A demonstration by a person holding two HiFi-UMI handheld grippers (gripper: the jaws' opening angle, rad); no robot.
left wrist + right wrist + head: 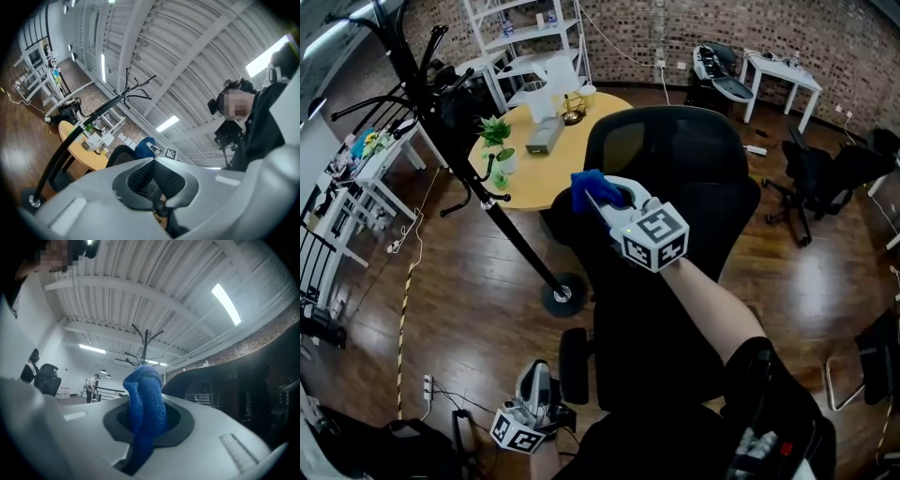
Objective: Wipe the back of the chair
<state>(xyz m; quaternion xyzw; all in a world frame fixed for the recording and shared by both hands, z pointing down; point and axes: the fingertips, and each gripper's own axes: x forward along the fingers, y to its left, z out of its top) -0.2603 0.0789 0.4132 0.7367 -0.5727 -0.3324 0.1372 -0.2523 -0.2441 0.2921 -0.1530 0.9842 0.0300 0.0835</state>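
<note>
The right gripper was clamped on a blue cloth, the black chair back just beside its tips. The left gripper had its jaws together on nothing.

Clearance around the chair back
Coat stand is standing just left of the chair, crowding that side, with the round bench sitting close behind; bare floor is lying open on the right.

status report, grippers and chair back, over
Right gripper shut on blue cloth, up at chair back upper edge, contact unclear. Left gripper shut, empty, held low. Coat stand close beside the chair, not between.
</note>
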